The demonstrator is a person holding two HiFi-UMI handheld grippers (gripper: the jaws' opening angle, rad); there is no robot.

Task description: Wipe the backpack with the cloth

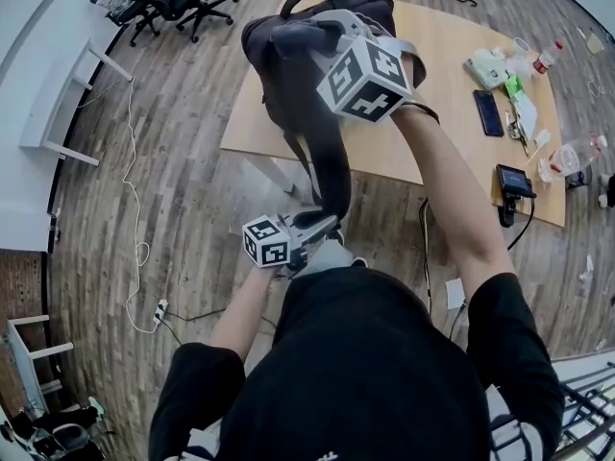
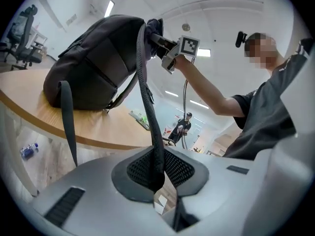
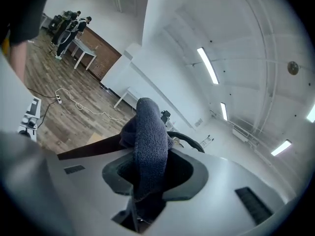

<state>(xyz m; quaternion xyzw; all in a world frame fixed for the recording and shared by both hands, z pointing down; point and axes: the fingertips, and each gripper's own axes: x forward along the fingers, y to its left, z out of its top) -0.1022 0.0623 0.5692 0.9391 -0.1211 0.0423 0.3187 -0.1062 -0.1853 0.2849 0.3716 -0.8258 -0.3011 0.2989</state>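
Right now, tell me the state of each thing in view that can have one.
Backpack: resting at the table's edge.
Strap: taut, pinched in the left claw.
Left claw: shut on the strap.
Cloth: bunched, clamped in the right claw.
Right claw: shut on the cloth, at the backpack's top.
Phone: lying flat on the table, screen dark.

The wooden table point(image 1: 442, 157) bears the backpack point(image 1: 277, 70) (at one end), a phone point(image 1: 487, 112) and a bottle point(image 1: 573, 157).
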